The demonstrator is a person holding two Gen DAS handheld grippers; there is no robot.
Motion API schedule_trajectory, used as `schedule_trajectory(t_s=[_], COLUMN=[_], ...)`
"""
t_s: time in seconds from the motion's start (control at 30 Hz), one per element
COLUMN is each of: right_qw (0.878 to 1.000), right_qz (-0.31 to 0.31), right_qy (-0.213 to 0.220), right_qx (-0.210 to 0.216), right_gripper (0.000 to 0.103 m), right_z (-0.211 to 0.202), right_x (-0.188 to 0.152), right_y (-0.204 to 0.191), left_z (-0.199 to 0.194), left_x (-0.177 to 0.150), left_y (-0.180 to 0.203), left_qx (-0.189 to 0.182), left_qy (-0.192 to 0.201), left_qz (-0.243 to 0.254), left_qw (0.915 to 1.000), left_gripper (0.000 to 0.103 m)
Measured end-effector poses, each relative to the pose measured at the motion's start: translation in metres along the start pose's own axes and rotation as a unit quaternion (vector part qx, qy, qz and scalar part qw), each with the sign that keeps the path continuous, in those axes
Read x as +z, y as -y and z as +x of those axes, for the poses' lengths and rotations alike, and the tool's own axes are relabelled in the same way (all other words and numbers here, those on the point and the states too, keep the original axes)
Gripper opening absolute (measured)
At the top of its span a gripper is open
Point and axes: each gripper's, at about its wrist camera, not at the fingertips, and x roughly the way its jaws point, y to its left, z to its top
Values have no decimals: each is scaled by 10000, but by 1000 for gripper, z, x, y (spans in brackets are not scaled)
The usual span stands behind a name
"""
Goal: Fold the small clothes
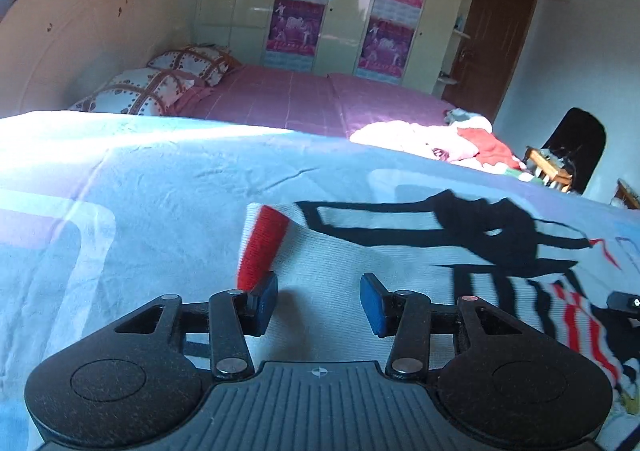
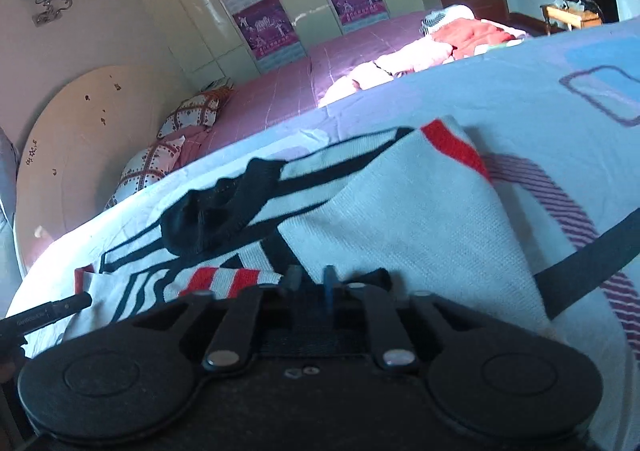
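Observation:
A small white knit sweater (image 1: 360, 251) with black lines, a black collar (image 2: 224, 207) and red cuffs (image 1: 262, 247) lies on the light blue bedsheet (image 1: 140, 191). One side is folded over, its red cuff (image 2: 452, 143) pointing away. My left gripper (image 1: 319, 301) is open just above the white knit beside the red cuff, with nothing between its blue pads. My right gripper (image 2: 312, 279) is low at the sweater's near edge by a red-and-white striped hem (image 2: 224, 279). Its fingers stand a narrow gap apart, and I see no cloth pinched between them.
Beyond the sheet's edge is a pink bed (image 1: 300, 99) with patterned pillows (image 1: 136, 91) and a pile of pink and red clothes (image 1: 448, 143). A wardrobe with posters (image 1: 340, 11) fills the back wall. A black strap (image 2: 592, 263) crosses the sheet at right.

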Motion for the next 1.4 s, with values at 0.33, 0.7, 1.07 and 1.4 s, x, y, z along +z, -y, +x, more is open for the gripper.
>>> schedule_trajectory(t_s=[0.33,0.7,1.07,1.4], right_qw=[9982,9956,9993,9963], right_qz=[562,856,282,-798], right_qy=[-150,-183,-220,137], right_qx=[-175,324,-47,294], right_gripper=[35,21,5,20], right_z=[-46,-26,-31,-46], right_x=[-18,-23,-35,-30], right_y=[35,38,31,-10], left_z=[-74,-78,-74,-74], left_x=[-53,-72,-75,-49], left_y=[42,13,8,31], left_qx=[-28,-217,-248,-683], left_qy=[324,125,51,312], left_qz=[1336,1303,1204,587], left_qw=[9905,9912,9924,9955], left_gripper=[62,62,62,62])
